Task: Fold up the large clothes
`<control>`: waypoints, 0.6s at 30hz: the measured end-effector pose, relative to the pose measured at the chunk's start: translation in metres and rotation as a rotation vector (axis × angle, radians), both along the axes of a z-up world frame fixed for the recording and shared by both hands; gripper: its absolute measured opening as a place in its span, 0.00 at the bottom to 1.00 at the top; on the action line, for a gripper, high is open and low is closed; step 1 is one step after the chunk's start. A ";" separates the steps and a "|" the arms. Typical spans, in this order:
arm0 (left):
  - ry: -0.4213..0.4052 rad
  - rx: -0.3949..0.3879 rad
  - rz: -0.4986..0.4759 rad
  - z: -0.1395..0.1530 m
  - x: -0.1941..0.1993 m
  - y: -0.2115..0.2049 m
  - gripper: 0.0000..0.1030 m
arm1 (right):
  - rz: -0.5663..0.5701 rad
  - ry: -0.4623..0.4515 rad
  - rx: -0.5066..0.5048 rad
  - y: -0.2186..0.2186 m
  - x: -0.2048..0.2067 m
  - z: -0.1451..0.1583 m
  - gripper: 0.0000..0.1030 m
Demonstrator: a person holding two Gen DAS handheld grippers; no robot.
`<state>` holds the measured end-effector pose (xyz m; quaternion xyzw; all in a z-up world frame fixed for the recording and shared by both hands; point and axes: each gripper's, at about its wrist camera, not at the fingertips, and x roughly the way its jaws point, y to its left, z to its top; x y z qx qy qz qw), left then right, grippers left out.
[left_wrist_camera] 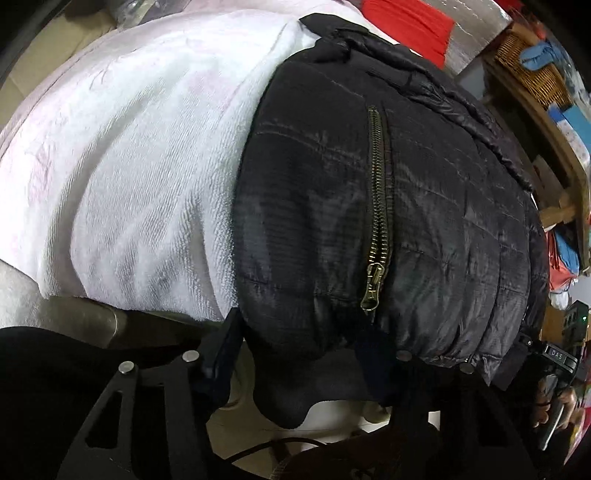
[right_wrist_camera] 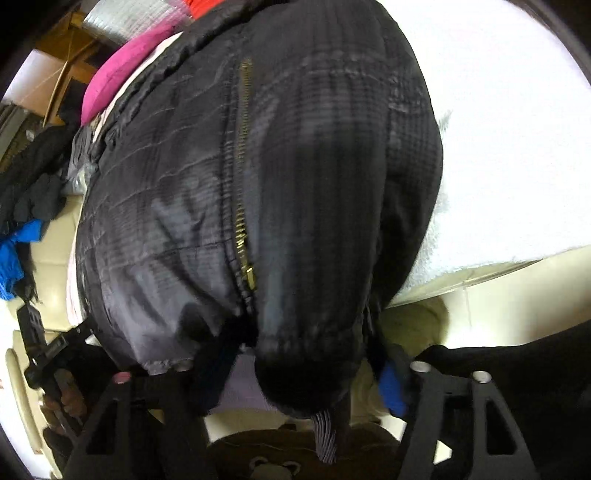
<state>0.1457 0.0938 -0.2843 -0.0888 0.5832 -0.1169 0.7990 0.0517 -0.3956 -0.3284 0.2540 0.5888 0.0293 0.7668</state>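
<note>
A black quilted jacket (left_wrist_camera: 424,206) with a brass zipper (left_wrist_camera: 378,218) lies on a white towel-covered surface (left_wrist_camera: 140,158); its near hem hangs over the edge. My left gripper (left_wrist_camera: 299,354) stands at that hem with the fabric bulging between its fingers, jaws wide apart. The right wrist view shows the same jacket (right_wrist_camera: 258,184) and zipper (right_wrist_camera: 243,192). My right gripper (right_wrist_camera: 299,365) also has the hem and a ribbed cuff (right_wrist_camera: 325,432) hanging between its spread fingers. Whether either pinches the cloth is hidden.
A red cloth (left_wrist_camera: 406,22), wicker basket (left_wrist_camera: 532,62) and wooden shelf stand at the far right. A pink cushion (right_wrist_camera: 125,70) and dark and blue clothes (right_wrist_camera: 18,236) lie to the left. Pale floor lies below the edge.
</note>
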 end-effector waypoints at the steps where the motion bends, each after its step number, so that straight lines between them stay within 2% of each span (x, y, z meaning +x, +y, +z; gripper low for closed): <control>1: -0.001 -0.004 -0.001 0.001 0.000 -0.001 0.54 | 0.023 0.009 -0.025 0.003 -0.001 0.004 0.55; 3: 0.002 -0.013 -0.001 0.002 -0.002 -0.001 0.54 | 0.069 0.022 -0.048 0.008 -0.003 0.010 0.41; 6: 0.004 -0.021 -0.003 0.002 -0.002 0.000 0.56 | 0.120 0.041 -0.056 0.012 -0.007 0.018 0.38; 7: 0.006 -0.021 0.000 0.001 -0.002 0.001 0.59 | 0.125 0.044 -0.044 0.013 -0.004 0.019 0.38; 8: 0.013 -0.031 0.001 -0.001 0.001 0.005 0.67 | 0.127 0.046 -0.021 0.014 -0.003 0.019 0.38; 9: 0.029 -0.045 0.000 -0.003 0.001 0.005 0.74 | 0.120 0.047 -0.004 0.010 -0.003 0.018 0.40; 11: 0.077 -0.062 -0.005 -0.013 0.001 0.005 0.77 | 0.083 0.066 0.017 -0.004 -0.009 0.009 0.46; 12: 0.089 -0.065 -0.007 -0.017 0.001 0.004 0.79 | 0.059 0.082 0.034 -0.013 -0.008 0.004 0.63; 13: 0.102 -0.070 -0.011 -0.020 0.001 0.002 0.79 | 0.028 0.095 0.064 -0.020 -0.008 -0.002 0.70; 14: 0.113 -0.076 -0.017 -0.023 0.000 0.001 0.79 | 0.011 0.103 0.075 -0.025 -0.009 -0.005 0.74; 18: 0.123 -0.083 -0.024 -0.030 0.000 -0.001 0.79 | 0.008 0.088 0.132 -0.037 -0.009 -0.016 0.74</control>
